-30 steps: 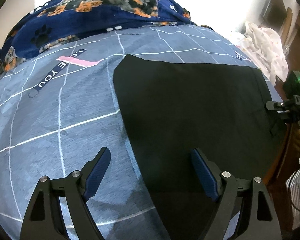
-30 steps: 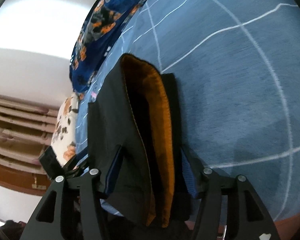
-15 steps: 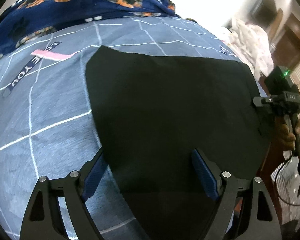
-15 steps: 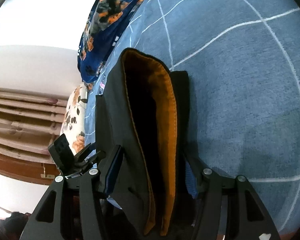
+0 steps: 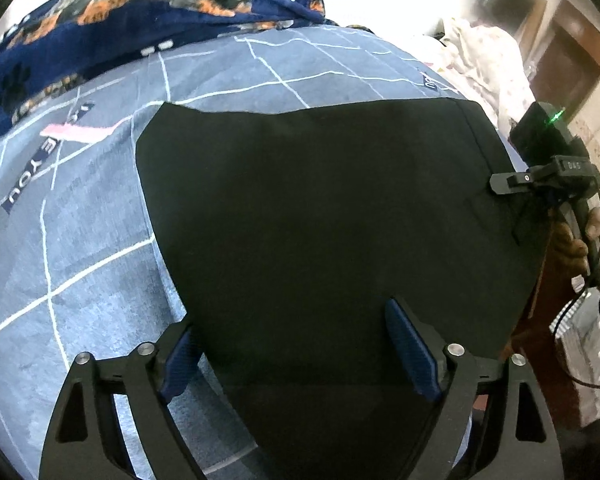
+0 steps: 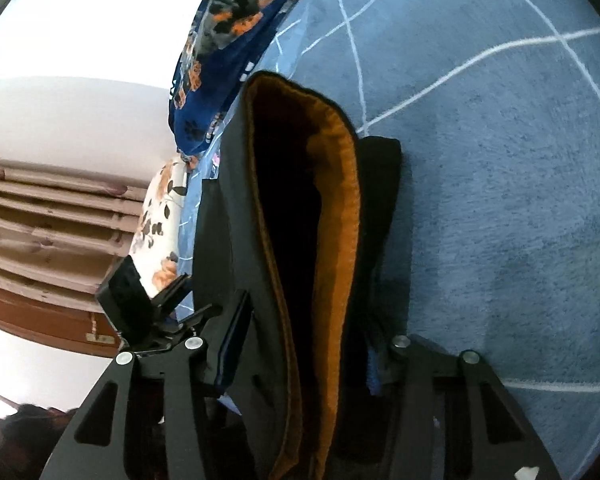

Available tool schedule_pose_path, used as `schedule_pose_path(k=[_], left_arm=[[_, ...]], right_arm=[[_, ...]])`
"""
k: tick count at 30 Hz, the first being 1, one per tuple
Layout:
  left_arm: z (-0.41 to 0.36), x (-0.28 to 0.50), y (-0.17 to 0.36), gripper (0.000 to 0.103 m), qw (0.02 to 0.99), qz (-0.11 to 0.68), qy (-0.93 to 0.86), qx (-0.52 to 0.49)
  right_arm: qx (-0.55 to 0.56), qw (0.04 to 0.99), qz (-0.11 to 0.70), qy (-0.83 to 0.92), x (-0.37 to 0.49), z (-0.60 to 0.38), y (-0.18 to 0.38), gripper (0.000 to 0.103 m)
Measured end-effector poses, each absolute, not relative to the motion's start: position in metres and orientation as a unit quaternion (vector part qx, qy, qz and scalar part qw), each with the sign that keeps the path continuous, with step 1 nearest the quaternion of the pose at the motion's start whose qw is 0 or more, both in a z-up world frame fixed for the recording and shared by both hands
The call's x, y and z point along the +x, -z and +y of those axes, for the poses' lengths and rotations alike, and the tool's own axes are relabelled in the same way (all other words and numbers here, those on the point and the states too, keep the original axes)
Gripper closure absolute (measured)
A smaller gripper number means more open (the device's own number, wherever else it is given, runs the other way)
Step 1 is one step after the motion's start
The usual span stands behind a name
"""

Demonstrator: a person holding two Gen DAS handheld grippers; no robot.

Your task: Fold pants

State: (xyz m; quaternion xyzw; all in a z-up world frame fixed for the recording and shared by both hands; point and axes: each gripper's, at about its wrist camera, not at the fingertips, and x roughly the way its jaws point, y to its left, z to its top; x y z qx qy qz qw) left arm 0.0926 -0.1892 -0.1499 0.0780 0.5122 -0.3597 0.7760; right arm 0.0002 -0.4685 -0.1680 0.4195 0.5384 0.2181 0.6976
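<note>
Left wrist view: black pants (image 5: pixel 324 216) lay flat on blue grid-lined plush blanket (image 5: pixel 72 264), their near edge between the spread fingers of the left gripper (image 5: pixel 296 356), strip reading "YOU" (image 5: pixel 28 176); right wrist view: right gripper (image 6: pixel 304 344) straddled the orange-lined waist, fingers apart.

The pants (image 5: pixel 320 208) were matt black cloth, smooth outside, with a fuzzy orange fleece lining (image 6: pixel 340 216). Under them the bed cover (image 6: pixel 500 180) was a short-napped blue plush, and the dark blue blanket (image 5: pixel 100 28) looked like soft fleece. The left gripper (image 5: pixel 296 356) was matt black plastic with ribbed blue fingers (image 5: pixel 410 354) and shiny metal screws.
</note>
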Motion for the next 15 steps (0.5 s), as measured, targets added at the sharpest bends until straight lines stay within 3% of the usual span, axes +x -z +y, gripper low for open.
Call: schedule_pose_path(k=[6, 7, 8, 10, 13, 15], left_arm=[[-0.191, 0.093, 0.150, 0.016, 0.773, 0.510, 0.370, 0.079], [-0.192, 0.093, 0.150, 0.025, 0.776, 0.507, 0.367, 0.083], [-0.192, 0.092, 0.148, 0.045, 0.780, 0.502, 0.363, 0.087], [-0.193, 0.093, 0.143, 0.063, 0.788, 0.495, 0.356, 0.088], [-0.195, 0.088, 0.138, 0.076, 0.799, 0.482, 0.348, 0.094], [-0.197, 0.083, 0.133, 0.079, 0.806, 0.470, 0.346, 0.102]], right_arm=[[0.413, 0.703, 0.539, -0.211, 0.000, -0.467, 0.167, 0.060], [0.416, 0.706, 0.535, -0.206, 0.001, -0.464, 0.167, 0.061], [0.420, 0.707, 0.532, -0.201, -0.004, -0.464, 0.168, 0.065], [0.423, 0.713, 0.525, -0.194, -0.008, -0.461, 0.168, 0.070], [0.430, 0.718, 0.515, -0.187, -0.012, -0.459, 0.167, 0.073], [0.442, 0.717, 0.505, -0.186, -0.015, -0.459, 0.165, 0.075]])
